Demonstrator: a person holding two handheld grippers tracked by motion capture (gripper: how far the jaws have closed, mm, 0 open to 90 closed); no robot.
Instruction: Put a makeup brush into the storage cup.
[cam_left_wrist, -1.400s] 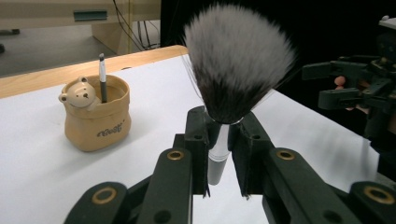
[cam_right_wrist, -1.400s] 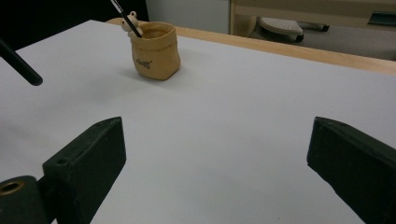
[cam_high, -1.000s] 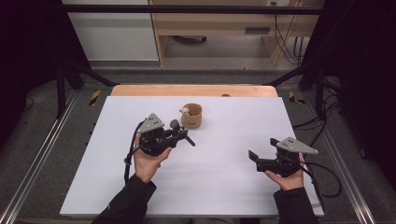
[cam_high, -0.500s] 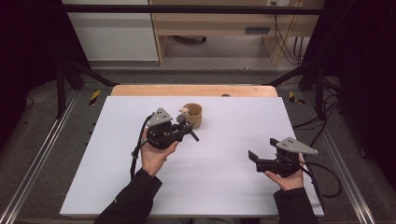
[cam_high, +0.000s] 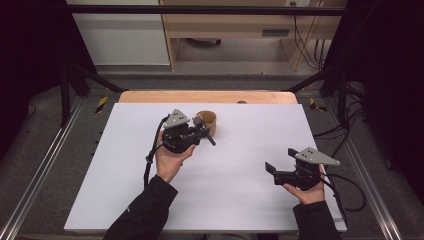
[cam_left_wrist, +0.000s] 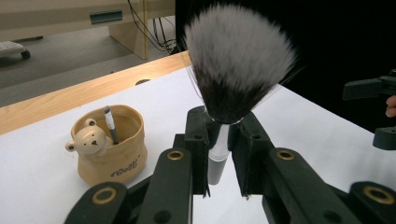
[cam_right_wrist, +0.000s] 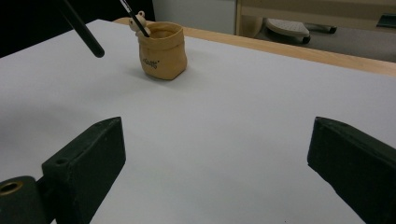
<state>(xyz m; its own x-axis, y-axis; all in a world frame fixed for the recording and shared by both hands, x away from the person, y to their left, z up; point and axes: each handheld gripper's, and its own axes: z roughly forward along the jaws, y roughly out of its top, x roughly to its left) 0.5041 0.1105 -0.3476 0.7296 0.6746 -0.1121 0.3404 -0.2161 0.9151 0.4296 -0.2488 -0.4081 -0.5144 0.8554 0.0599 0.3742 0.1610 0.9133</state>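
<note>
My left gripper (cam_high: 199, 131) is shut on a makeup brush (cam_left_wrist: 238, 60) with a wide black-and-white bristle head, the jaws clamped on its white neck (cam_left_wrist: 216, 156). Its dark handle (cam_high: 210, 140) sticks out past the jaws and also crosses the top left as the dark handle (cam_right_wrist: 84, 32) in the right gripper view. Just beyond the left gripper (cam_left_wrist: 224, 126) stands a tan pouch-shaped cup (cam_high: 207, 122) with a small bear figure (cam_left_wrist: 88, 139) on its rim and a thin stick (cam_left_wrist: 110, 123) inside. My right gripper (cam_high: 280, 161) rests open at the table's right, nothing between its jaws (cam_right_wrist: 215, 135).
The white table sheet (cam_high: 240, 200) ends at a wooden strip (cam_high: 207, 97) along the far side. Metal frame rails (cam_high: 40, 170) run along both sides. Cables (cam_high: 345, 185) trail off the right edge, and a wooden bench stands beyond the table.
My left hand has carried the brush up and to the right, closer to the tan cup. The right hand has stayed put.
</note>
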